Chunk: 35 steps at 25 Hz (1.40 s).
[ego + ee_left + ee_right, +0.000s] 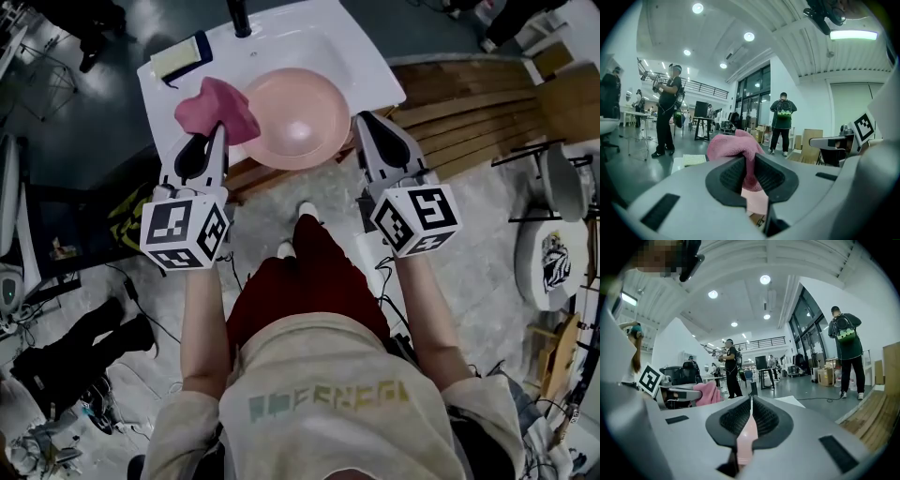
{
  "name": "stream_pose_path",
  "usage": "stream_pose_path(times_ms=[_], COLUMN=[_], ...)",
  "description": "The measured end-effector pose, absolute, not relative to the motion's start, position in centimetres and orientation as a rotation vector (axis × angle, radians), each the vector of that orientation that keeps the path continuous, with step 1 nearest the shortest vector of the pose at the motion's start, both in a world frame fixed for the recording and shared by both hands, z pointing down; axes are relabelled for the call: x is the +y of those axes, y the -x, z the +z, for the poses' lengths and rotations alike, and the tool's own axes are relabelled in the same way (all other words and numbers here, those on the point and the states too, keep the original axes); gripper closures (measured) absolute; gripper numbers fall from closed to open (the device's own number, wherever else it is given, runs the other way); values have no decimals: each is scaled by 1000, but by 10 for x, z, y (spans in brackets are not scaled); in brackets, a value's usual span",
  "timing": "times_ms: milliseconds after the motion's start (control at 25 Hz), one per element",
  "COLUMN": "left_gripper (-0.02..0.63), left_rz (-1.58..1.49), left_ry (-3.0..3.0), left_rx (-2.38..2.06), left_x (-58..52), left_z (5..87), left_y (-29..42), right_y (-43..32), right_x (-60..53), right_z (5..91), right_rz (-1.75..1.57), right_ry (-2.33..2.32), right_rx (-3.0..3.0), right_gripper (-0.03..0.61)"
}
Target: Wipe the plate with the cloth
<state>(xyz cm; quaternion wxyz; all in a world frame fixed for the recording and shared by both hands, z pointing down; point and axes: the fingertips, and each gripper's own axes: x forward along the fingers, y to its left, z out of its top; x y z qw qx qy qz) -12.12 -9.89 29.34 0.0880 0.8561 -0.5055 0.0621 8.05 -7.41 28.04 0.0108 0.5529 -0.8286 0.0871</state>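
A pink plate [295,117] is held level over a white sink [366,66]. My right gripper [361,127] is shut on the plate's right rim; in the right gripper view the thin pink plate edge [746,439] runs between the jaws. My left gripper [222,134] is shut on a pink cloth [217,105], which bunches over the plate's left rim. The left gripper view has the cloth [736,147] pinched between the dark pads [731,176], with the plate [757,200] below.
A yellow sponge [180,58] lies on the sink's left back corner, and a dark tap [241,19] stands behind it. Wooden slats [469,112] run right of the sink. Cables litter the floor. People stand far off in the hall.
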Motion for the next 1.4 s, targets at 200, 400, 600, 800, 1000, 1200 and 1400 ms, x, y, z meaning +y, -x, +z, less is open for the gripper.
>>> stream_pose_path(times_ms=[200,400,600,800,1000,1200,1400], left_gripper=[552,554,552,554,554,554,554], left_rz=[173,171,174,183,171,162,163], left_ry=[-2569,-2580,-2588,-2610,-2621,-2627,-2637], left_rx=[-1496,-1492,-1492,-1483,-1483,-1485,-1484], left_x=[-79,-63,-52,-45,-40,-34,-29], left_z=[287,285,283,282,278,274,271], left_y=[129,136,141,145,150,155,156], right_y=[-74,-66,-59,-50,-45,-43,-42], right_x=[-52,-35,-24,-17,-10,-2,5], right_z=[268,260,257,253,246,242,240], right_rz=[221,191,191,178,140,137,141], right_ry=[-1747,-1762,-1755,-1749,-1755,-1770,-1764], right_rx=[-2595,-2606,-2628,-2647,-2641,-2644,-2667], right_gripper=[535,535,535,535,535,535,535])
